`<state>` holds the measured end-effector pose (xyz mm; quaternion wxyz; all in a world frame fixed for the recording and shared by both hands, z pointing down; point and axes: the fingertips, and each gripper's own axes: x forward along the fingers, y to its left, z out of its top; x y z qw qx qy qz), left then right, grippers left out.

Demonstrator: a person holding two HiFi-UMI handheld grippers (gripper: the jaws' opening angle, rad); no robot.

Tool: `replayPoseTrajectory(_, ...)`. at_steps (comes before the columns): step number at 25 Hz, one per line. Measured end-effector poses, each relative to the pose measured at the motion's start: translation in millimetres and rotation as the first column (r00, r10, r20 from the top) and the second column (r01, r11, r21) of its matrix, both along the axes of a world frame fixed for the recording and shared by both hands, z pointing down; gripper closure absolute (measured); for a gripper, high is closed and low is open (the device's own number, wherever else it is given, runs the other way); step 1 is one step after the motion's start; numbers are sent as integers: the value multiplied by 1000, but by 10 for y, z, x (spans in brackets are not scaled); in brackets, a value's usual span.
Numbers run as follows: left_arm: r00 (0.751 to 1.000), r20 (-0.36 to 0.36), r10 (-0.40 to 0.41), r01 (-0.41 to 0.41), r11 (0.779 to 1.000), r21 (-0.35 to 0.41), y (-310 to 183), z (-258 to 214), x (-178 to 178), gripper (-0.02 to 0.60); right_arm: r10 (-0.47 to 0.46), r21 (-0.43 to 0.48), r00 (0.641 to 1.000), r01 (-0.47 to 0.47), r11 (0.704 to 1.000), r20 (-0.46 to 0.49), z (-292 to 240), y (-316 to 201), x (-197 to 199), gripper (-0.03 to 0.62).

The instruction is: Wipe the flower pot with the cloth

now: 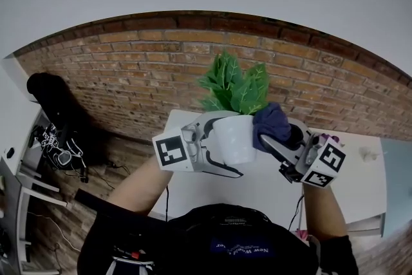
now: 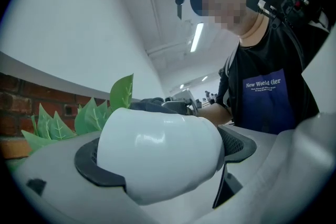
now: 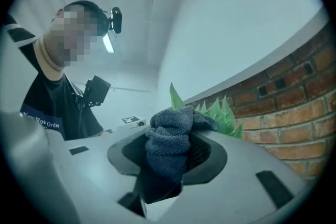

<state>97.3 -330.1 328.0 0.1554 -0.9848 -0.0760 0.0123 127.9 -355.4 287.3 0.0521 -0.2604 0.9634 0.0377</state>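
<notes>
Flower pot (image 1: 233,138), white with green leaves (image 1: 235,87), is up off the white table (image 1: 264,193), clamped between the left gripper (image 1: 219,149) jaws. Right gripper (image 1: 275,140) pinches the dark blue cloth (image 1: 270,122), which sits against the pot's right side.

Flower pot (image 1: 235,142), white, with plant (image 1: 233,84): 1, between left gripper (image 1: 219,146) jaws. Cloth (image 1: 270,122), dark blue: 1, between right gripper (image 1: 282,140) jaws. Grippers: 2.
</notes>
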Motion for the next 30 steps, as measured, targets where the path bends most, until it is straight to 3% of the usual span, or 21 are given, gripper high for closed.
replayPoseTrajectory(5,999,26,-46,45,998,40,-43,69,7,15,-88,-6,990,88,996,-108,228,297,-135,450)
replayPoseTrajectory(12,993,50,-111,109,994,25,-213,139,-138,17,-198,-46,951,193,980,-237,481,609,-328,450)
replayPoseTrajectory(15,987,120,-104,95,992,82,-218,270,-112,17,-122,17,971,129,992,-206,220,486,-284,450)
replayPoseTrajectory(17,981,165,-100,86,992,90,-196,360,-46,17,-18,84,966,40,996,-258,96,315,-281,450)
replayPoseTrajectory(20,969,226,-100,78,991,108,-149,473,68,17,119,142,906,-66,988,-406,97,67,-371,450)
replayPoseTrajectory(23,946,298,-126,87,986,140,-146,589,154,17,185,178,840,-108,978,-509,195,-106,-502,450)
replayPoseTrajectory(27,898,386,-210,151,972,178,-265,761,140,18,212,242,739,-68,968,-639,437,-86,-664,450)
replayPoseTrajectory(30,874,419,-248,180,964,195,-325,869,87,18,151,218,683,11,976,-714,679,85,-793,450)
